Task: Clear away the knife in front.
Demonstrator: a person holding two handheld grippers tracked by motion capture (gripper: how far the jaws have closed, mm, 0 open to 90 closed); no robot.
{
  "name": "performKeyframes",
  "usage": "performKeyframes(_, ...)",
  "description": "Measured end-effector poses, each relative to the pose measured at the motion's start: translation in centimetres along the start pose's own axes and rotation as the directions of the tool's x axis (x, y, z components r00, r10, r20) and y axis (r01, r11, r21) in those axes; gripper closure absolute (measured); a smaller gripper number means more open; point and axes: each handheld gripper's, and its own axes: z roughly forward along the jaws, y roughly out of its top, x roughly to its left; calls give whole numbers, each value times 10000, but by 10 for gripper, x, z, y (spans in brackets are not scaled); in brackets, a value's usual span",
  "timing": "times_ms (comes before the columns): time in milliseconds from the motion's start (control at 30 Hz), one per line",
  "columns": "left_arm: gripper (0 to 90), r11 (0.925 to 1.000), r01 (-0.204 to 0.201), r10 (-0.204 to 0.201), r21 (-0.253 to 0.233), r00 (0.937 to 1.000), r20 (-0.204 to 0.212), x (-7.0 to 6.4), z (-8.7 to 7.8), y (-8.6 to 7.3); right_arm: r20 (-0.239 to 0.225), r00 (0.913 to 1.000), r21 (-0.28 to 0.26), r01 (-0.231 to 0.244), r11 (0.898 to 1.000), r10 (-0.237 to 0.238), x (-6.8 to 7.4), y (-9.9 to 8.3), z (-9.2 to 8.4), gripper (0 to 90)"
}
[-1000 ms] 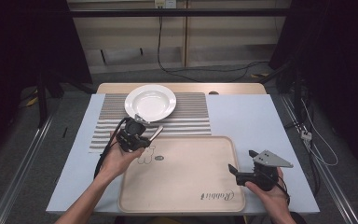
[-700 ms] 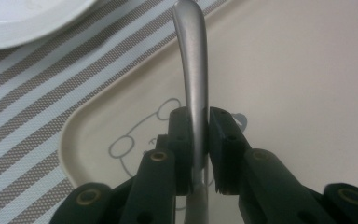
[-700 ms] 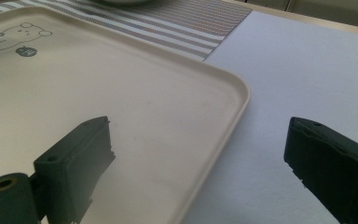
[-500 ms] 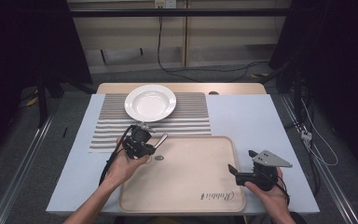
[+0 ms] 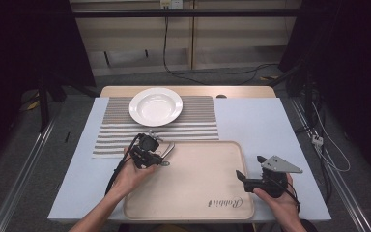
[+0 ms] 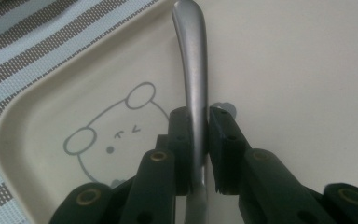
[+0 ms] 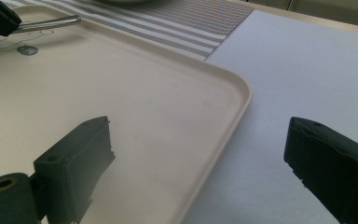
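Both fingers of the left gripper (image 6: 199, 140) clamp a metal handle (image 6: 193, 70) pointing straight ahead over the tray (image 6: 37, 93).

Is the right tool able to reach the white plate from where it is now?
Probably yes: the right tool is open and holds nothing, and the tray and mat between it and the plate are low and flat.

Lighting: even overhead light on table, dark surround.
High view: pale blue table (image 5: 251, 121) and white plate (image 5: 155, 106) evenly lit, room edges near black; shadows soft, short. Left gripper view: metal handle (image 6: 193, 70) shows a soft sheen, near jaws blurred. Right gripper view: beige tray (image 7: 135, 107) fairly sharp with mild glare, jaws out of focus.
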Motion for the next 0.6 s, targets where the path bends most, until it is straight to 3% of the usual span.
performKeyframes(233,798,9996,87,-89,279,9999,58,-3,9,-6,-17,10000,-23,17,10000,-17,0,0,0,80)
performKeyframes(333,798,9997,151,-151,174,9999,32,-3,8,-8,-24,10000,-55,29,10000,-29,0,0,-1,80)
performKeyframes(433,797,9991,388,-394,179,9986,361,-1,10,-10,-33,10000,-75,42,10000,-42,0,0,-1,80)
performKeyframes(600,796,9993,287,-295,251,9991,299,-2,10,-9,-39,10000,-78,52,10000,-53,0,0,0,80)
